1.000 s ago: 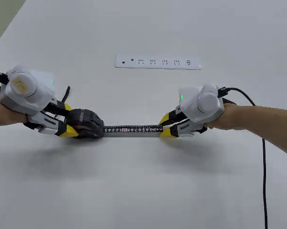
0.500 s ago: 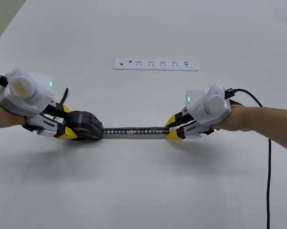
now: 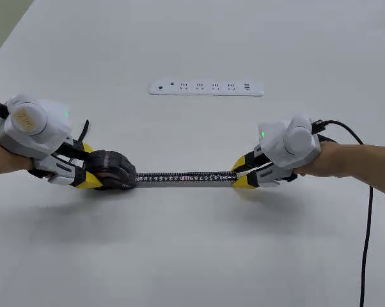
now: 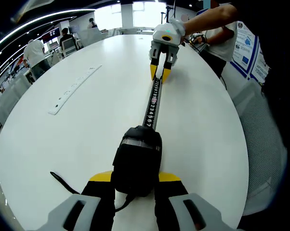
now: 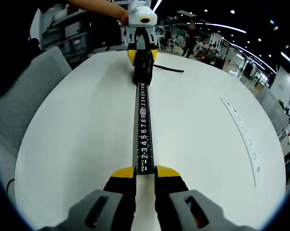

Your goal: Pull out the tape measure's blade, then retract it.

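Black-cased, the tape measure (image 3: 109,169) lies nearer the person than the power strip (image 3: 205,87), clamped by the left gripper (image 3: 93,167) as anchor, while the right gripper (image 3: 241,174) pinches the blade (image 3: 183,176) tip, stretching it parallel to that strip.

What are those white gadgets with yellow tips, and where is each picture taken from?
A person holds one tool in each hand; there is no robot arm. Each ends in yellow-tipped tongs. One picture comes from a headset camera looking down; the two round ones from cameras on the tools. The left tongs grip a black tape measure case; the right tongs pinch the end of its dark numbered blade, drawn out along the white table. A flat white power strip lies further back.
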{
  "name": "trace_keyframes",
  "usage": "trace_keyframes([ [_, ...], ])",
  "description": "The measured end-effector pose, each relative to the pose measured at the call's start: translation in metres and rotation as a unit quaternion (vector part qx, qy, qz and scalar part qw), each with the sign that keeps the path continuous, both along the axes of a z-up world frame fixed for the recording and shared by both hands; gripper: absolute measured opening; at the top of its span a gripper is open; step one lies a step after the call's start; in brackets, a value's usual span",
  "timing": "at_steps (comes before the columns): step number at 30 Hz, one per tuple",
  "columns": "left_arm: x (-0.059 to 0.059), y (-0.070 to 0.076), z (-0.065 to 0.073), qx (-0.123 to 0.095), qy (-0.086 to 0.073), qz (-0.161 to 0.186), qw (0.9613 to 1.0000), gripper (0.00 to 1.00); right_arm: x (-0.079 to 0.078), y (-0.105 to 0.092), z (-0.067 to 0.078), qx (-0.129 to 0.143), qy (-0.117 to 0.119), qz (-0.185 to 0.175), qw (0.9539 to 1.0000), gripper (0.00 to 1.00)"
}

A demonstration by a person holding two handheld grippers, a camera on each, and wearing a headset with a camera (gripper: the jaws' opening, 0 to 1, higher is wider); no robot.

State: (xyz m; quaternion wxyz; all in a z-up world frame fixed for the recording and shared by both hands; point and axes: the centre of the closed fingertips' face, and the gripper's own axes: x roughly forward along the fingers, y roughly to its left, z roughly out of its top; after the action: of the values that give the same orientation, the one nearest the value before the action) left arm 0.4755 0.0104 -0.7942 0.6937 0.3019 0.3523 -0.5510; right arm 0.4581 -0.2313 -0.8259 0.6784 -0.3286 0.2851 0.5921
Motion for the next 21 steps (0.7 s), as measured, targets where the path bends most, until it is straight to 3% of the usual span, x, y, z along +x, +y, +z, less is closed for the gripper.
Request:
trace_keyframes([
  [21,-0.001,-0.003,0.000,0.000,0.000,0.000,1.0000,0.28,-0.006,-0.019,0.004,-0.012,0.001,-0.007,0.9999,0.12],
])
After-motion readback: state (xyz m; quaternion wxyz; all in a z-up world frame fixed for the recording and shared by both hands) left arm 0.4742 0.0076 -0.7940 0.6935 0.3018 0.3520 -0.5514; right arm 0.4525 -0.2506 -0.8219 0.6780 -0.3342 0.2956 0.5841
